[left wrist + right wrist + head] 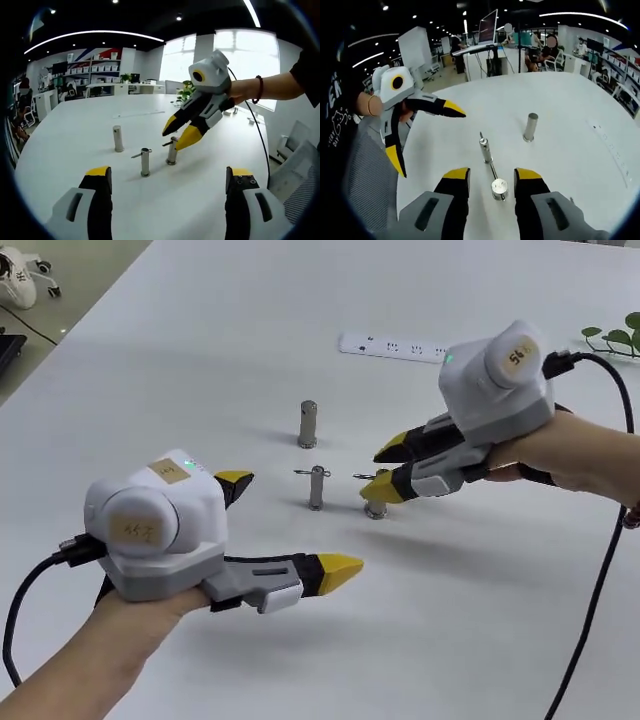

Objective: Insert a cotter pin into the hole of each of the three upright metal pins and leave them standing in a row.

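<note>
Three upright metal pins stand on the white table (pixel 200 360). The far pin (pixel 308 425) (pixel 118 138) (pixel 530 127) is bare. A cotter pin (pixel 305 472) (pixel 136 155) sticks through the middle pin (pixel 317 487) (pixel 145 161) (pixel 485 148). The near pin (pixel 376 506) (pixel 172 154) (pixel 499 187) sits between the jaws of my right gripper (pixel 381 474) (pixel 176 136) (pixel 491 175), which is open. A second cotter pin (pixel 364 477) (pixel 167 144) (pixel 493 170) pokes out of that pin's top. My left gripper (pixel 293 524) (pixel 168 172) (pixel 431 143) hovers wide open and empty in front of the row.
A white power strip (pixel 392 347) lies at the back of the table, with green plant leaves (pixel 615 337) at the far right edge. Black cables (pixel 600 570) trail from both grippers. A person's hands hold both tools.
</note>
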`<move>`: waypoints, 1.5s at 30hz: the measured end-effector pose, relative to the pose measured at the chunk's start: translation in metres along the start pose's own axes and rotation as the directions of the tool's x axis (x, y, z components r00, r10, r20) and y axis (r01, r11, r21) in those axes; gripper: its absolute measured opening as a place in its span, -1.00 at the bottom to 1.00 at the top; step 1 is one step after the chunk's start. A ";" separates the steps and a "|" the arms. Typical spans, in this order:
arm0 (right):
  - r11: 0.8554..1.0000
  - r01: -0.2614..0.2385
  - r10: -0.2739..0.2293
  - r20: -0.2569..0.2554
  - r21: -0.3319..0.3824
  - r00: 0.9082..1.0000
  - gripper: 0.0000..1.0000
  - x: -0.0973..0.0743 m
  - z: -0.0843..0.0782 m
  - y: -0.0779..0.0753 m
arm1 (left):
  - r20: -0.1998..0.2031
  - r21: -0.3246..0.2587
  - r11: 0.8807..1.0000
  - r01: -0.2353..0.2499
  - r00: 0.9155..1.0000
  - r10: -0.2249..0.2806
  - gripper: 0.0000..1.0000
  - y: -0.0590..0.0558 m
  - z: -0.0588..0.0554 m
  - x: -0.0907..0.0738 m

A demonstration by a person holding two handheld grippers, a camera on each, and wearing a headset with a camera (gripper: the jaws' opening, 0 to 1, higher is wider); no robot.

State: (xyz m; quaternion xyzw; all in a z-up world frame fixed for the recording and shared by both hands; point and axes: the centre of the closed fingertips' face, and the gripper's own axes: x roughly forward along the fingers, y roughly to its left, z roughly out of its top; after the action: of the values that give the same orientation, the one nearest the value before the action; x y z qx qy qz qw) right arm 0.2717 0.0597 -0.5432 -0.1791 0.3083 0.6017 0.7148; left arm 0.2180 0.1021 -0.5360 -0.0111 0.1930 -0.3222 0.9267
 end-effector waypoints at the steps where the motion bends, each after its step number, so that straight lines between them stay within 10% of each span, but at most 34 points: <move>1: 1.000 0.002 -0.003 0.018 0.017 1.000 -0.35 0.001 0.003 -0.001 | 0.001 0.000 1.000 0.000 1.000 0.000 0.88 0.000 0.000 0.000; 14: 0.991 0.094 -0.109 0.159 0.097 0.981 -0.29 0.011 0.034 -0.022 | 0.003 0.008 1.000 -0.016 1.000 0.016 0.87 0.003 0.000 -0.002; 22: 0.979 0.184 -0.201 0.264 0.086 0.943 -0.30 0.021 0.061 -0.042 | 0.005 0.008 1.000 -0.017 1.000 0.017 0.86 0.004 0.000 -0.001; 45: 0.944 0.278 -0.312 0.202 0.178 0.928 -0.53 0.068 0.063 -0.088 | 0.013 0.001 1.000 -0.022 1.000 0.021 0.79 0.007 0.003 0.002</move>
State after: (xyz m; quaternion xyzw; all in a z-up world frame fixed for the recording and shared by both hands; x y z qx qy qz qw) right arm 0.3774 0.1314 -0.5515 -0.1006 0.2371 0.4794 0.8390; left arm 0.2251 0.1061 -0.5347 -0.0107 0.1867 -0.3122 0.9314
